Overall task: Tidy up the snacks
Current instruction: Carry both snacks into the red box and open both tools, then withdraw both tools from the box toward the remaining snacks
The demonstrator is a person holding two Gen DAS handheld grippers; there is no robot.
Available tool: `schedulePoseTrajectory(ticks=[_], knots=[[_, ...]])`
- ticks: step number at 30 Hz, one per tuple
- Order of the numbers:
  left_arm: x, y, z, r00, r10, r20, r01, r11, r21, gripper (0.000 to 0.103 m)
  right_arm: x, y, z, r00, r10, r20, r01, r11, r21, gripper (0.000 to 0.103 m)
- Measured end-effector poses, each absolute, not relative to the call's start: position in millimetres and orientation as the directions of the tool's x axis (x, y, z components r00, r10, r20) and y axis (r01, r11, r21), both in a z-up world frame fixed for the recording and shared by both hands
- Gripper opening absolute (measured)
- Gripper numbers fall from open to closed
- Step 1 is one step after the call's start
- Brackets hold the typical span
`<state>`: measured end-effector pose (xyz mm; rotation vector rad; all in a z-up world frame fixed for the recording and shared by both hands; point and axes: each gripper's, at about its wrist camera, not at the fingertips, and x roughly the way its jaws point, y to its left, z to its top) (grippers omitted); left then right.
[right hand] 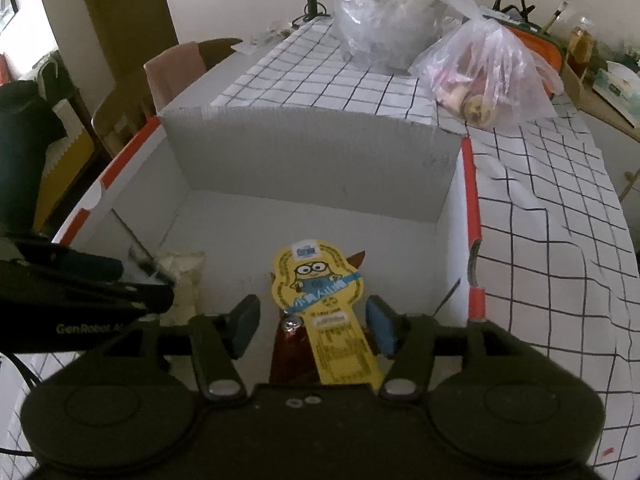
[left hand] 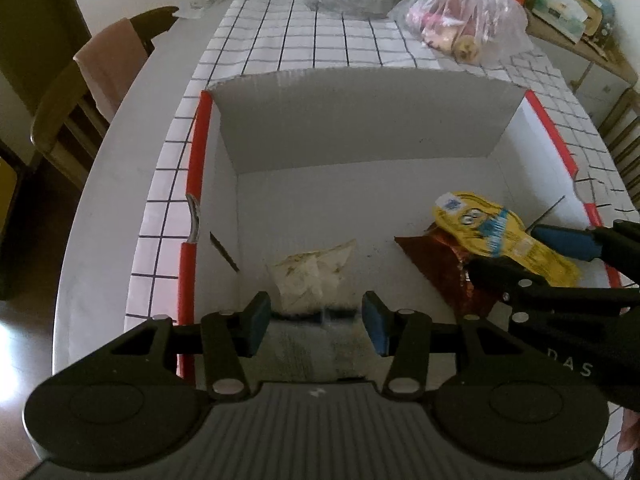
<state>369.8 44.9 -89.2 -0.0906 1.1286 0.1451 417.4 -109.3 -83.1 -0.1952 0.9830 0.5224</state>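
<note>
The yellow cartoon-printed snack packet (right hand: pixel 324 304) is lying on the floor of the white cardboard box (right hand: pixel 312 160), toward its right wall, overlapping a dark red foil packet (left hand: pixel 444 268). The right gripper (right hand: pixel 312 324) is straddling it, jaws spread and not touching it. The left gripper (left hand: pixel 316 324) is poised, jaws spread, over a pale crumpled packet (left hand: pixel 312 276) near the left wall. Both snacks look placed; lifting clear and fetching more seems next.

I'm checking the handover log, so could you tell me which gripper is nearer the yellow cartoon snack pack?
Right. The right gripper straddles the yellow cartoon snack pack with open jaws; the left gripper hangs over the pale packet, to the side.
</note>
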Motion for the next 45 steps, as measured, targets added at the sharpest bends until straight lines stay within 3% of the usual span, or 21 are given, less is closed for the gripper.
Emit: schedulePoseTrajectory(ticks=[3,20,41,45], knots=[[362.9,45.8,-80.9,0.443,0.066,-0.894,-0.162,0.987,-0.008,0.056,412.5,-112.2,-75.2,0.453,0.342,-0.824,-0.503,0.861,0.081,0.063],[300.4,46.2,-29.2,0.574,0.038,-0.818,-0.13,0.991,-0.045,0.064,357.7,-123.9,-21.9,0.533,0.392,-0.75,-0.495,0.863,0.099,0.083],[192.2,39.4,15.6,0.684,-0.015,-0.73,-0.081,0.992,-0.096,0.071,258.5,-139.9,24.9,0.596,0.451,-0.664,-0.504,0.854,0.127,0.087],[172.3,38.0,14.6,0.693,-0.022,-0.721,-0.071,0.993,-0.098,0.073,237.3,-145.1,26.2,0.604,0.46,-0.651,-0.502,0.854,0.137,0.098]])
